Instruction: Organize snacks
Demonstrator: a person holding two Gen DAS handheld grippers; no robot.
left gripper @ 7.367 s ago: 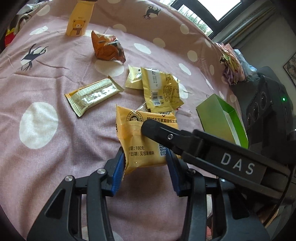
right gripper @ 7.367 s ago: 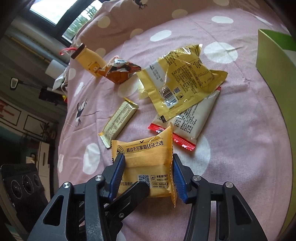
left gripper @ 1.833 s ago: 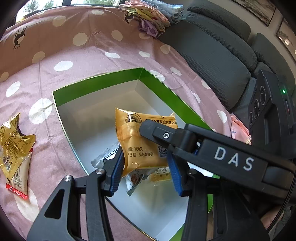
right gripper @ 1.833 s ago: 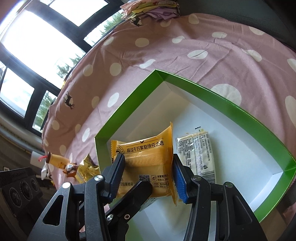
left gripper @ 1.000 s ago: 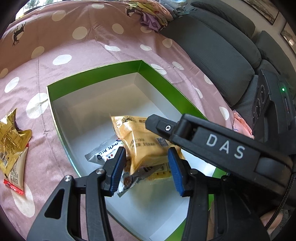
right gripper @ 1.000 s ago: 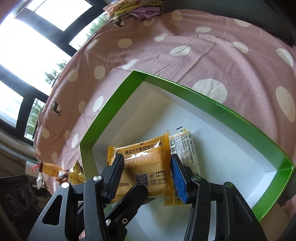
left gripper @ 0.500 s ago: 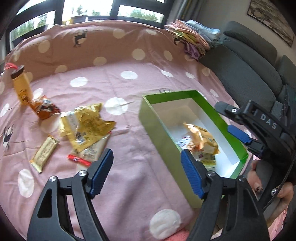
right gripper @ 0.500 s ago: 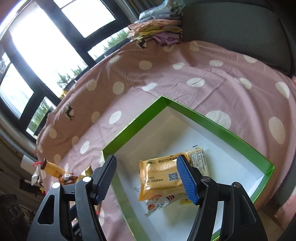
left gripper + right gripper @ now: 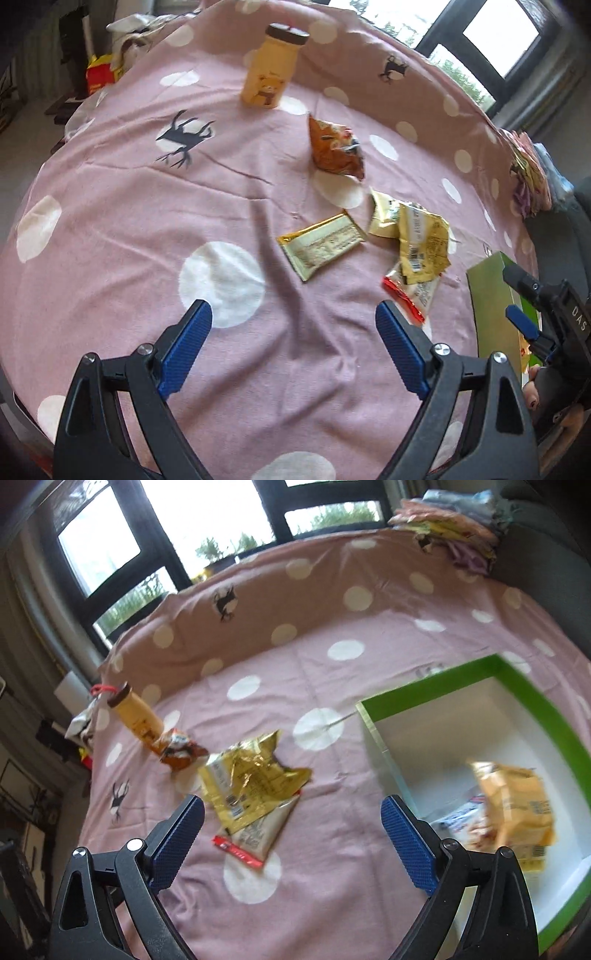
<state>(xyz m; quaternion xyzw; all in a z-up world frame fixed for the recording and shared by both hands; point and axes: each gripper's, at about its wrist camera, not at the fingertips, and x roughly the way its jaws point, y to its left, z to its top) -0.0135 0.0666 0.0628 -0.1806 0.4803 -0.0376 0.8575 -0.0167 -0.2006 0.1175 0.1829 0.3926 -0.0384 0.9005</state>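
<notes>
1. While spread wide and holding nothing: left tongs (image 9: pixel 291 343) and right tongs (image 9: pixel 291 840), two pairs, up over the pink dotted cloth (image 9: pixel 110 206).
2. Lying loose on the cloth: four snack packs — orange pack (image 9: pixel 334 153), gold bar (image 9: pixel 321 246), yellow pack (image 9: pixel 421 243), red-edged pack (image 9: pixel 415 293).
3. Standing by the orange pack: one yellow bottle (image 9: pixel 271 72).
4. Sitting inside one green box (image 9: pixel 436 686): orange-yellow pack (image 9: pixel 517 805) on top of other packs, too blurry to count.

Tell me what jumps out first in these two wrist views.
The green box, white inside, at the right of the polka-dot cloth, with an orange-yellow packet lying in it. Next, loose wrappers mid-cloth: a crumpled gold bag and a gold bar. A yellow bear bottle stands at the far edge.
</notes>
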